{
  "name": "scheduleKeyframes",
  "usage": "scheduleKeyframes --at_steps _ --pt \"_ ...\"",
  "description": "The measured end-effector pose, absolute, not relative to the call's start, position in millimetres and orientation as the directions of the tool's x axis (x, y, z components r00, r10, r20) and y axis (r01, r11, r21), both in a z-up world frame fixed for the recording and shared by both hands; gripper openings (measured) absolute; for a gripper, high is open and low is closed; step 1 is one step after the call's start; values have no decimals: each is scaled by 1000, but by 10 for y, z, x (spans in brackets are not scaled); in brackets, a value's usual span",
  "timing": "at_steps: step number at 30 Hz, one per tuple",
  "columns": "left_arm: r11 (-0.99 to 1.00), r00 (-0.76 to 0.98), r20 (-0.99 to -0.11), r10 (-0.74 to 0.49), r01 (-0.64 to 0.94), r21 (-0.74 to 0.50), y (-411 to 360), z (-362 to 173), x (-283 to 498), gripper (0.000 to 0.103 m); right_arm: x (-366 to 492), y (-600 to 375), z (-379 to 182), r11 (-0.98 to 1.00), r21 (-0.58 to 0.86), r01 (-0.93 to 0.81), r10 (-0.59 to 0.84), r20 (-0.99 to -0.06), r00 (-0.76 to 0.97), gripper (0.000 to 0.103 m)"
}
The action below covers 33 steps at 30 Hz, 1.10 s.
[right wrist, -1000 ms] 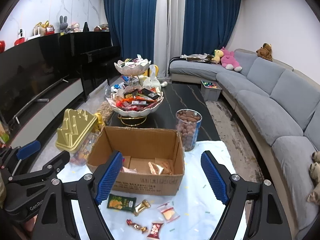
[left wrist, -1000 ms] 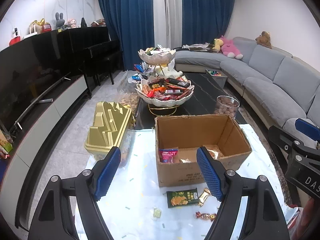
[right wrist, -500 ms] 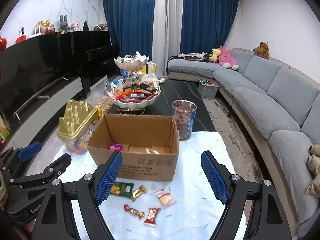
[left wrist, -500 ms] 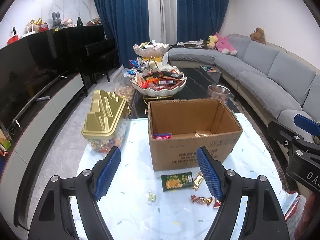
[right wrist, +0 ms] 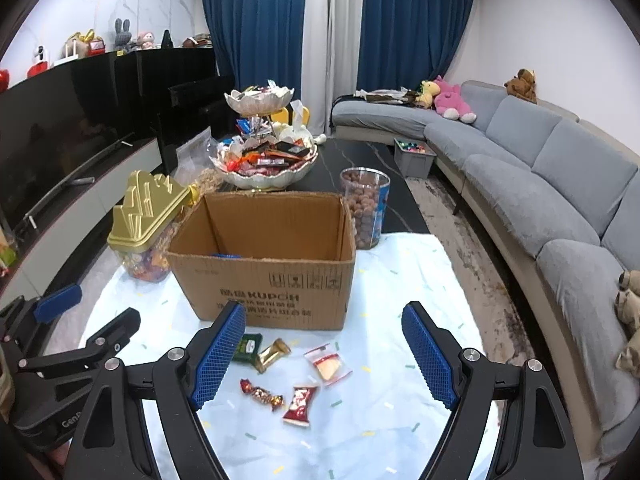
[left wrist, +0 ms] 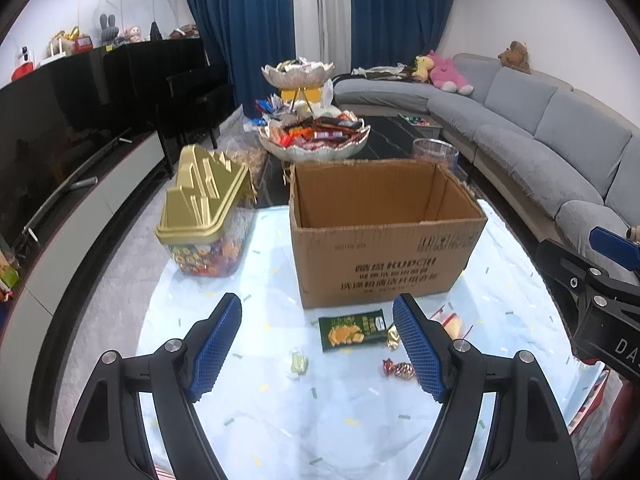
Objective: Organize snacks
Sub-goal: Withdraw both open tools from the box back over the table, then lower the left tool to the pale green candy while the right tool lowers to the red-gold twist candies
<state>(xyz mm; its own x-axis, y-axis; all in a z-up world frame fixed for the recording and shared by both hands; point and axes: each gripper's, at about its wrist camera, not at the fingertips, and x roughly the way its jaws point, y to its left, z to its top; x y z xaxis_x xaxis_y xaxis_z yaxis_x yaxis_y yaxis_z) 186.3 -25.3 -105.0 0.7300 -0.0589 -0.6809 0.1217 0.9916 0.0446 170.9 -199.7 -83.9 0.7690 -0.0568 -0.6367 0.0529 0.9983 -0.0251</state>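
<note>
Presently on the pale blue confetti-print tablecloth [right wrist: 400, 264]: an open brown cardboard box [right wrist: 264, 276] at centre, flanked by a clear candy tub with a gold stepped lid [left wrist: 204, 216] on its left and a clear cylindrical jar of brown nuts [right wrist: 364, 208] behind its right corner. Loose before the box: a green snack packet [left wrist: 352, 330], a gold foil sweet [right wrist: 272, 354], a clear pouch with a red seal [right wrist: 328, 364], a twisted red-gold candy [right wrist: 262, 394] and a red sachet [right wrist: 300, 402]. Left gripper [left wrist: 318, 346] and right gripper [right wrist: 322, 354] both hover above these with jaws spread and nothing between them. A white two-tier scalloped snack stand [left wrist: 316, 140] sits beyond the box.
</note>
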Motion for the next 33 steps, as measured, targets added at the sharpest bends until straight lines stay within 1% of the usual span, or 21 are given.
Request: scheduleKeyframes --at_steps 9,19,33 --pt "994 713 -700 -49 102 35 -144 -1247 1875 78 1682 -1896 -1098 998 -31 51 -59 -664 745 81" --pt "994 678 -734 -34 97 43 -16 -1596 1883 78 1690 -1834 -1442 997 -30 70 -70 -711 699 81" --pt "995 625 -781 -18 90 50 199 -2042 2068 77 1891 -1534 -1920 998 -62 12 -56 -774 631 81"
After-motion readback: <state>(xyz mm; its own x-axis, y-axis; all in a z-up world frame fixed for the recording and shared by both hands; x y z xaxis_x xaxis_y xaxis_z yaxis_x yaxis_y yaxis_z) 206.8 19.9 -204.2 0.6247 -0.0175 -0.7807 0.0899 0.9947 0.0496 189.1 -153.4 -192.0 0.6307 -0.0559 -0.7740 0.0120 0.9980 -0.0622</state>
